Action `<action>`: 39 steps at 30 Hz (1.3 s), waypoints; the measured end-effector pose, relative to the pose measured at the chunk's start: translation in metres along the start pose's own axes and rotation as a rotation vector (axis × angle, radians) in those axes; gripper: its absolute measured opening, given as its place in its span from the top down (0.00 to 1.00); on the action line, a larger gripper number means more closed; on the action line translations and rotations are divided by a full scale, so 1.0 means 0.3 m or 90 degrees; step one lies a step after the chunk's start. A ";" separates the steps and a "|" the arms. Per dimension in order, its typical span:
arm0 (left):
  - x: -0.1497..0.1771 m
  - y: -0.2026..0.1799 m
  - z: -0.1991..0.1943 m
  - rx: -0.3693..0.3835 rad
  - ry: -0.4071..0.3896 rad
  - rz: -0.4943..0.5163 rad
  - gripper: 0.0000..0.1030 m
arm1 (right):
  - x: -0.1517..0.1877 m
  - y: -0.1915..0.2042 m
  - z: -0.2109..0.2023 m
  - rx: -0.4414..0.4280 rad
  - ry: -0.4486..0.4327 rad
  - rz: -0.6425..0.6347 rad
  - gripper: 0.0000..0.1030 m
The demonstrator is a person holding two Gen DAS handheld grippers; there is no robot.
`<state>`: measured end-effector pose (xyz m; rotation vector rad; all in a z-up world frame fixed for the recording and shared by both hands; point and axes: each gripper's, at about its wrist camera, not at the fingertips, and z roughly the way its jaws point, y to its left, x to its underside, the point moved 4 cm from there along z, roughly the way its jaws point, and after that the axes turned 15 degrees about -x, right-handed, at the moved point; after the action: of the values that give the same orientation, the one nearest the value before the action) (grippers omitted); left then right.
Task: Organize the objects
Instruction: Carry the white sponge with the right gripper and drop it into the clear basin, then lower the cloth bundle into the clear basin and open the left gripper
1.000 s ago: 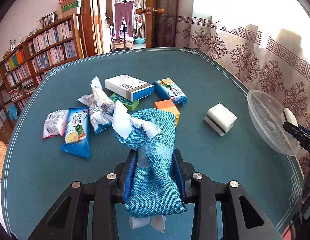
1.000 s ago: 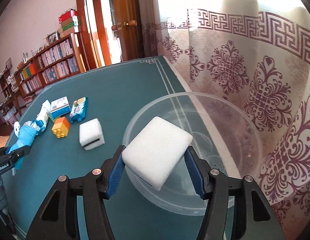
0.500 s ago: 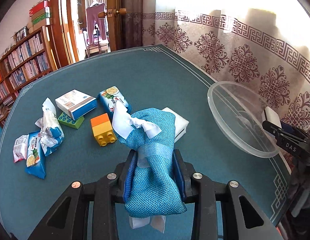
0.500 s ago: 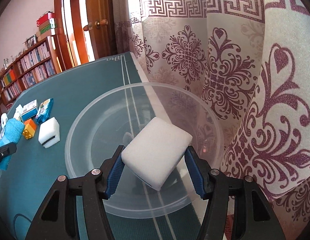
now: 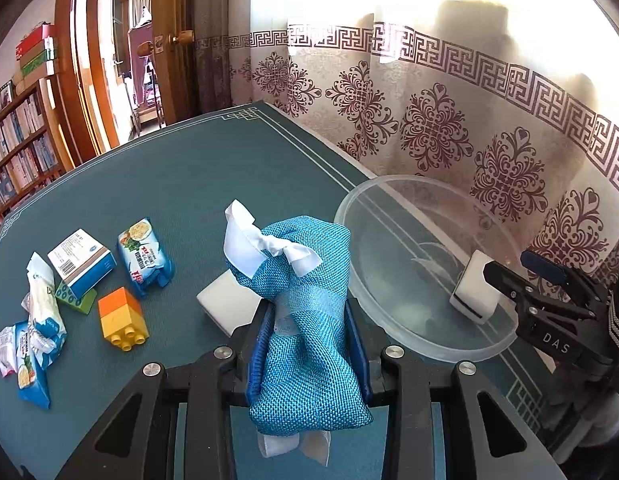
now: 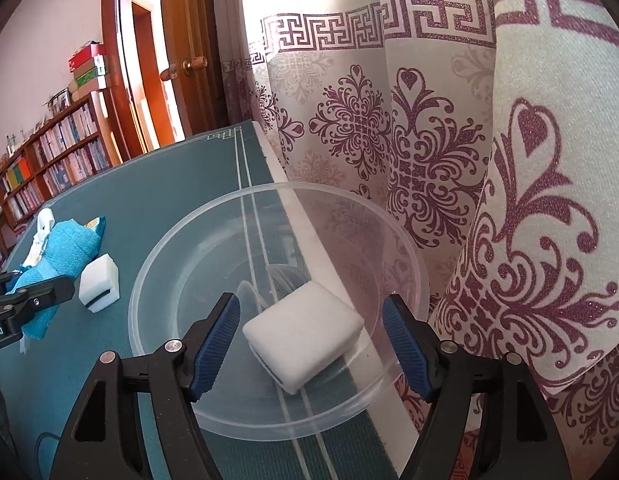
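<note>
Where patterned curtains [image 6: 429, 152] hang, bookshelves [image 6: 49, 160] flank the teal table [image 5: 197, 184].

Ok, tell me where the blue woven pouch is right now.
The blue woven pouch is clamped in the left gripper, above the table beside the clear bowl.

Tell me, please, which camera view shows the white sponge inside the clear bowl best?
The right wrist view: the white sponge lies close, whole and unobstructed in the clear bowl, between the opening right tongs. The left wrist view shows it small, far off, partly hidden by those tongs.
</note>
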<state>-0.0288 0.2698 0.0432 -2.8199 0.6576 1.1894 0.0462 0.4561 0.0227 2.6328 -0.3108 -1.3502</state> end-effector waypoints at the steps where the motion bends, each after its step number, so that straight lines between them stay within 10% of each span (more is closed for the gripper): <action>1: -0.007 -0.011 0.005 0.005 0.000 0.002 0.64 | 0.001 0.003 -0.002 -0.003 0.000 -0.002 0.27; 14: -0.092 -0.155 0.094 0.072 0.021 0.027 0.62 | 0.007 0.076 -0.047 -0.023 -0.027 -0.054 0.27; 19: -0.125 -0.190 0.117 0.100 0.025 0.022 0.41 | 0.014 0.075 -0.043 -0.026 -0.023 -0.054 0.27; 39: -0.040 -0.087 0.066 0.046 -0.003 0.003 0.16 | 0.029 0.096 -0.035 -0.033 -0.021 -0.068 0.27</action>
<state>-0.0399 0.3014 0.0335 -2.7573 0.6937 1.1486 0.0564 0.4265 0.0290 2.6213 -0.1387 -1.4145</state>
